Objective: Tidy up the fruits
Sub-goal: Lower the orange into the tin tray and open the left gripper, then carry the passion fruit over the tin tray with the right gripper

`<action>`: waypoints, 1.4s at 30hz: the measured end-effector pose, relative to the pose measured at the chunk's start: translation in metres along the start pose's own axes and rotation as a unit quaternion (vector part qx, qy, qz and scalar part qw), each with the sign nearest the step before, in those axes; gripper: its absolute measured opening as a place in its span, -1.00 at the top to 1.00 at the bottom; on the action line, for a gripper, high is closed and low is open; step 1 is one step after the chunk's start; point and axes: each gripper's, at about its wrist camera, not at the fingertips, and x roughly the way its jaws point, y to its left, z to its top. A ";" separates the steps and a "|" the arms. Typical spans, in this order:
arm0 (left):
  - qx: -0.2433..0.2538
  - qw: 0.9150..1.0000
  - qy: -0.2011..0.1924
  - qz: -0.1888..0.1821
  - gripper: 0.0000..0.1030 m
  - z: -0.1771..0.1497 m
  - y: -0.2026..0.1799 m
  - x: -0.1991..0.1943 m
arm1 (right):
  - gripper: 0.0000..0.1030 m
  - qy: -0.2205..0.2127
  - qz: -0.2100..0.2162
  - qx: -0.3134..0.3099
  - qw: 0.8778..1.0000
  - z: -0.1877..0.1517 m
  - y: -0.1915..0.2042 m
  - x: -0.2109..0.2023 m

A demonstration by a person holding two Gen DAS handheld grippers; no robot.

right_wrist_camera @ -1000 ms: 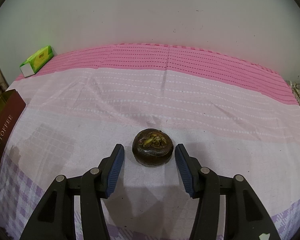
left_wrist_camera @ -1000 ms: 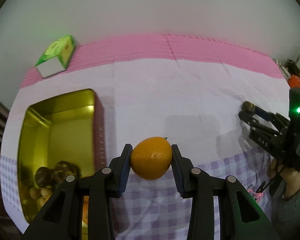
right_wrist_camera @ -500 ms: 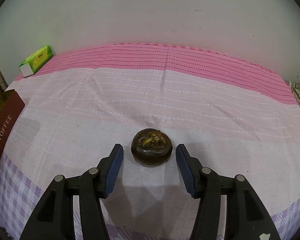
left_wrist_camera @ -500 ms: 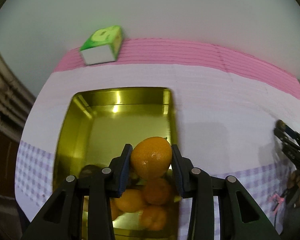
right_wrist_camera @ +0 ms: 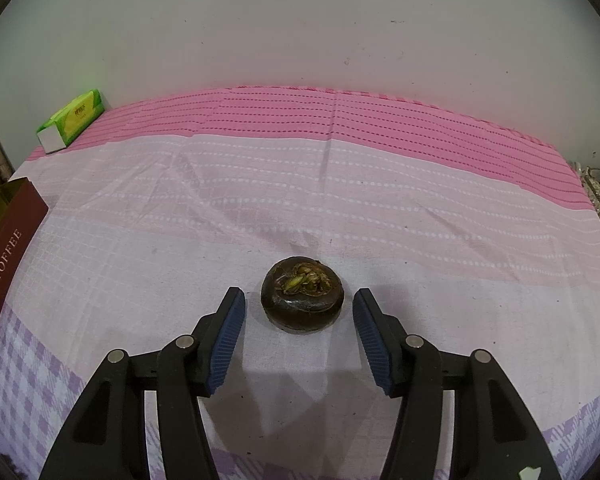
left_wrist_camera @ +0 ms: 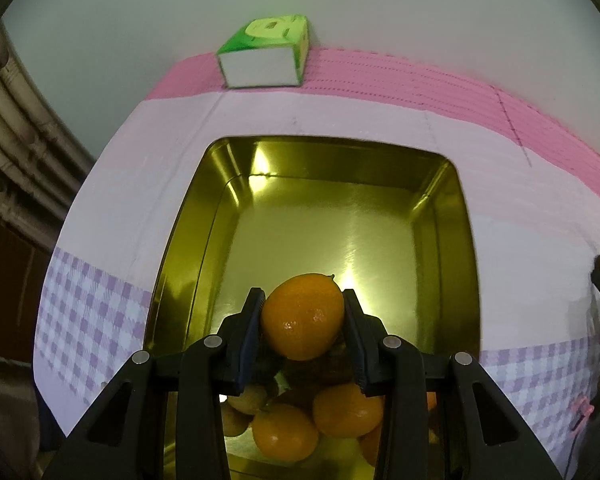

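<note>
1. Both fisheye views bend straight edges and go black at the corners.
2. Bright glare streaks the shiny gold rectangular tin [left_wrist_camera: 440,216] (its floor mirrors the light).
3. A soft shadow pools beneath the dark brown round fruit [right_wrist_camera: 302,300].
4. The pink striped tablecloth [right_wrist_camera: 340,128] is evenly lit and sharp.

Glossy gold metal tin [left_wrist_camera: 440,216] on matt woven cloth [right_wrist_camera: 380,216]; shiny, dimpled orange [left_wrist_camera: 302,316]; dull, rough brown fruit [right_wrist_camera: 302,300]; ribbed blue pads [right_wrist_camera: 228,336].
</note>
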 end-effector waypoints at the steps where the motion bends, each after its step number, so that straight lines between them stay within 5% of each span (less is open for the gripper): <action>1: -0.001 1.000 0.001 -0.001 0.24 -0.001 0.001 0.002 | -0.04 0.000 0.000 0.000 1.000 0.000 0.000 0.000; 26: -0.007 1.000 0.013 -0.007 0.21 -0.008 0.016 0.009 | -0.09 0.001 -0.001 -0.002 1.000 0.003 0.001 0.003; 42: -0.013 0.999 -0.041 0.006 -0.15 -0.031 0.037 -0.042 | -0.08 0.000 -0.001 0.000 1.000 0.003 0.000 0.002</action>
